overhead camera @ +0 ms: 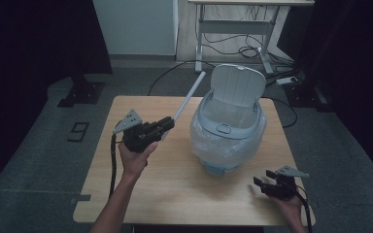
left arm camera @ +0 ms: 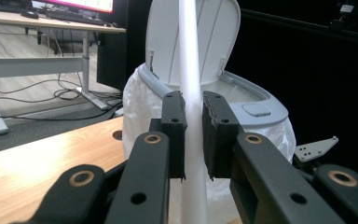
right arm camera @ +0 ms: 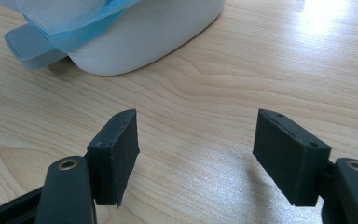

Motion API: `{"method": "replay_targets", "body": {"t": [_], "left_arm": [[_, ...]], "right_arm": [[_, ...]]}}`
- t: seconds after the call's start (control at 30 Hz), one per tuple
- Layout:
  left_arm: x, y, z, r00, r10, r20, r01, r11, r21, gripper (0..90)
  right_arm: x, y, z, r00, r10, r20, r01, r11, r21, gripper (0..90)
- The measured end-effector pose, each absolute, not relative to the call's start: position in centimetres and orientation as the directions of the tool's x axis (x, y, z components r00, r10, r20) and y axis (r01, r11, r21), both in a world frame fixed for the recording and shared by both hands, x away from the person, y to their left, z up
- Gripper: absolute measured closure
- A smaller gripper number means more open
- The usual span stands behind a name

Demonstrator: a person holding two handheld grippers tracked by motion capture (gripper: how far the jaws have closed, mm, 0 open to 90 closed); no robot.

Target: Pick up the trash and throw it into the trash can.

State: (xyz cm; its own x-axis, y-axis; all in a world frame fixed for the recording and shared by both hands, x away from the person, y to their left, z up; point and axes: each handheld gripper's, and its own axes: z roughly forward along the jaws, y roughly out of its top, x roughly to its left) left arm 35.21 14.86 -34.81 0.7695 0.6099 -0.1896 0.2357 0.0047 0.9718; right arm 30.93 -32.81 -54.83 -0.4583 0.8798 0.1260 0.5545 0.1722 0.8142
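At left of centre in the high view, left hand-held gripper [overhead camera: 169, 124] clenched on a white tube [overhead camera: 189, 96], raised off the counter [overhead camera: 175, 189] and angled toward upper right. Best to keep that grip firm, lift the far tip above the rim, then steer it over the open mouth of the lidded bin [overhead camera: 228, 128] at centre before letting go; avoid snagging the plastic liner [overhead camera: 201, 138]. At lower right, right hand-held gripper [overhead camera: 264, 178] released, holding nothing, low beside the bin's base.
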Motion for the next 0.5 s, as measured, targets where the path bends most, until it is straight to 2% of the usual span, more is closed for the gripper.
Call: {"method": "replay_targets", "body": {"t": [0.5], "left_arm": [[36.6, 12.4, -33.2, 0.793, 0.584, -0.174, 0.237, -0.033, 0.971, 79.5]], "right_arm": [[31.0, -33.0, -54.8, -0.449, 0.885, 0.124, 0.561, 0.171, 0.81, 30.5]]}}
